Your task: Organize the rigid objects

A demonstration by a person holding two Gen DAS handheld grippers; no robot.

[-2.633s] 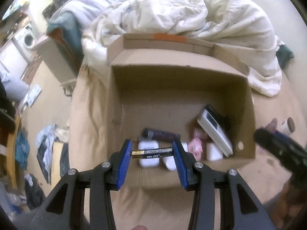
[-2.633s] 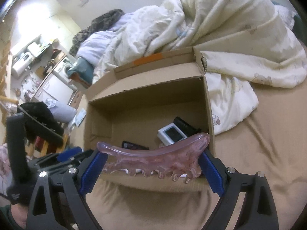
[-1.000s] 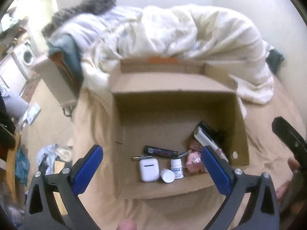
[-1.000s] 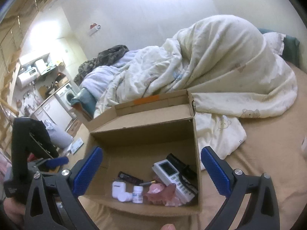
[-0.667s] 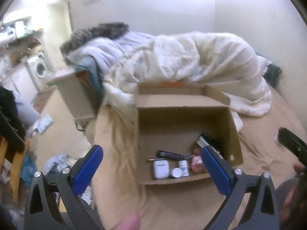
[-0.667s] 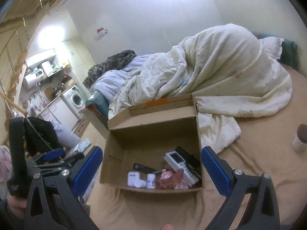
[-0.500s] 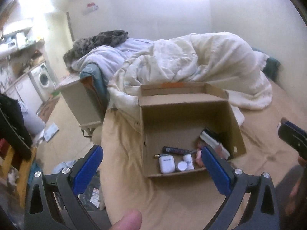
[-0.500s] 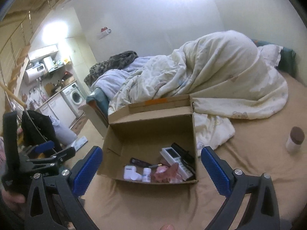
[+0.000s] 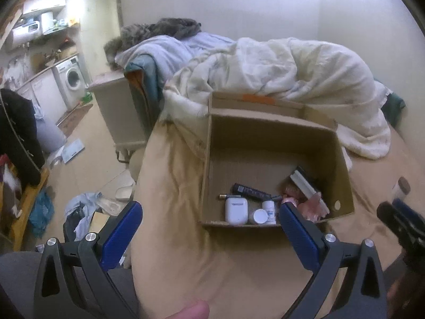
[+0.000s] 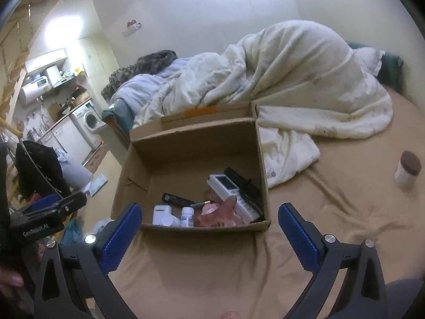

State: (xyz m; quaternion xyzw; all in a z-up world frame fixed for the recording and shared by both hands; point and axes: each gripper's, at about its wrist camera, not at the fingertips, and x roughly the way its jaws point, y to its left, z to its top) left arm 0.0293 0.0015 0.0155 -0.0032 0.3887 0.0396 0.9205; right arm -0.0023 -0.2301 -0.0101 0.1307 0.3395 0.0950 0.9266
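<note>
- Right wrist view: the right tool (image 10: 209, 228) hangs empty, its blue pads wide apart, low in the frame; the open brown cardboard box (image 10: 261, 175) sits centre frame on the tan-sheeted bed (image 10: 332, 212).
- Left wrist view: the left tool (image 9: 209, 227) is likewise spread and holds nothing; the same box (image 9: 342, 175) lies right of centre.
- One task thing is outside the box: a small white jar with a brown lid (image 10: 407, 170), upright at the right edge of the right wrist view, well apart from the box.
- Judged step: fetch that jar with the right tool. To do it well, I would come in level, straddle the white body below the lid, close squarely so it does not tip on the soft sheet, then lift clear of the box wall before lowering it into the bare left part of the floor.
- Count inside the box, as far as I can tell:
  - one white earbud case (image 9: 236, 210)
  - two small white bottles (image 9: 268, 208), one lying down
  - one black tube (image 9: 251, 192)
  - one slim battery-like stick (image 9: 229, 196)
  - one pink translucent comb-like piece (image 10: 217, 214)
  - one white remote with a screen (image 10: 225, 183)
  - one black flat object (image 10: 239, 179) beside it.
- The cream duvet (image 10: 305, 79) lies heaped behind the box.
</note>
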